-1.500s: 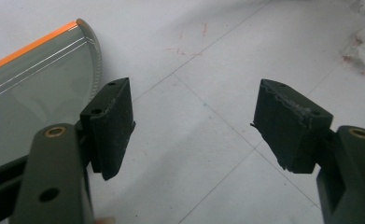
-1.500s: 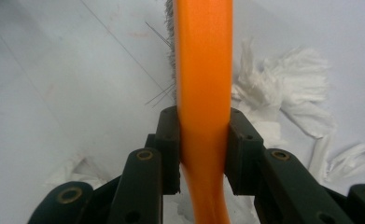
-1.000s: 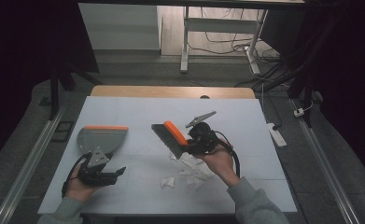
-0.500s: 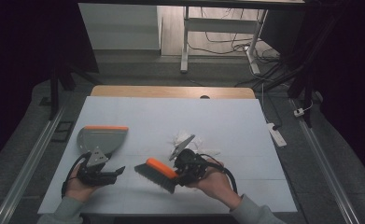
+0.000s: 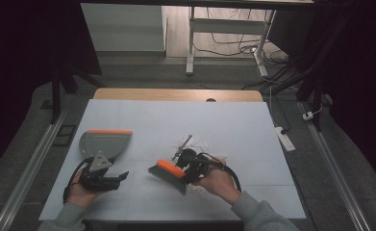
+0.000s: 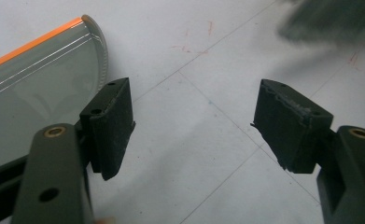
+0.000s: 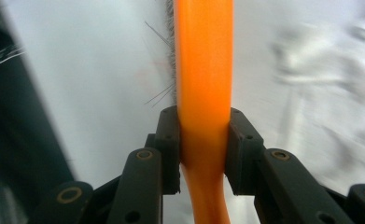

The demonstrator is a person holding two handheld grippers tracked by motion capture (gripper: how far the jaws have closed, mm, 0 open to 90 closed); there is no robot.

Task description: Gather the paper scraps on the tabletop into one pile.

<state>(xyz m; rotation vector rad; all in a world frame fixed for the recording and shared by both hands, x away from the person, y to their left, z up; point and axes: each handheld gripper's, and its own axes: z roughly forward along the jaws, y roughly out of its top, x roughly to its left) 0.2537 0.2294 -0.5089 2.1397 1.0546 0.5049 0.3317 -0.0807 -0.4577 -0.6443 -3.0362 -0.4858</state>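
Right gripper [image 5: 181, 166] is clamping the brush [image 5: 169, 172] near the paper scraps [image 5: 202, 143], while the left gripper [image 5: 114, 179] is sitting wide open and empty beside the dustpan [image 5: 104, 143].

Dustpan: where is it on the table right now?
In the high view the dustpan lies on the table's left half, just beyond the open left tool, with the brush held by the right tool to its right.

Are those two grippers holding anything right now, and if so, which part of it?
The right gripper is clamped on the brush by its orange handle, just behind the bristle head. The left gripper is open beside the dustpan, holding nothing.
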